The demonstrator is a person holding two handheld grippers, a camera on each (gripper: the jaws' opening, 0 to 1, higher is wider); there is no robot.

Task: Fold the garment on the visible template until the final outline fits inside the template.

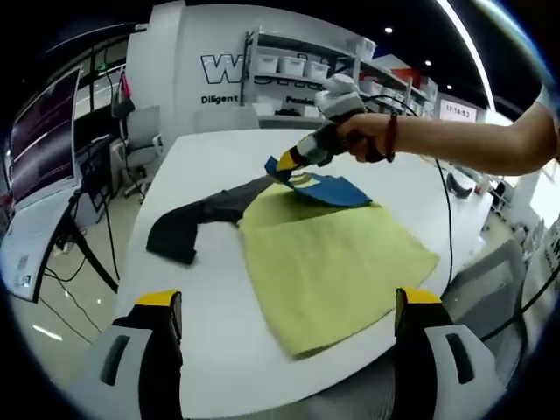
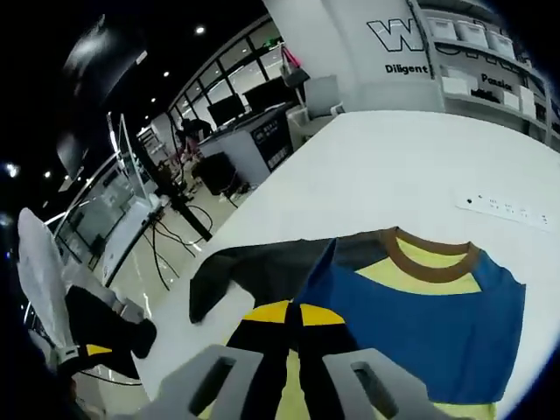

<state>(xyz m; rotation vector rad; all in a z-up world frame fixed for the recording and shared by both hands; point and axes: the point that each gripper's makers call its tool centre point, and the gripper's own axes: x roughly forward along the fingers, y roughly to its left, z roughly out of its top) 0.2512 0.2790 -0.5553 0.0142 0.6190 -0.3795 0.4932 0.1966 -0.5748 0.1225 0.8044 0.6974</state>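
**Yellow shirt part-folded on white worktop**

Yellow T-shirt lies on the white worktop, dark sleeve spread outward. The right hand-held gripper pinches its blue shoulder panel, lifting it. The left hand-held gripper hovers spread apart.

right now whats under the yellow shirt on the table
The yellow shirt lies directly on the white table, its dark sleeve spread leftward. The right gripper lifts its blue shoulder panel. Anything beneath the fabric is covered.
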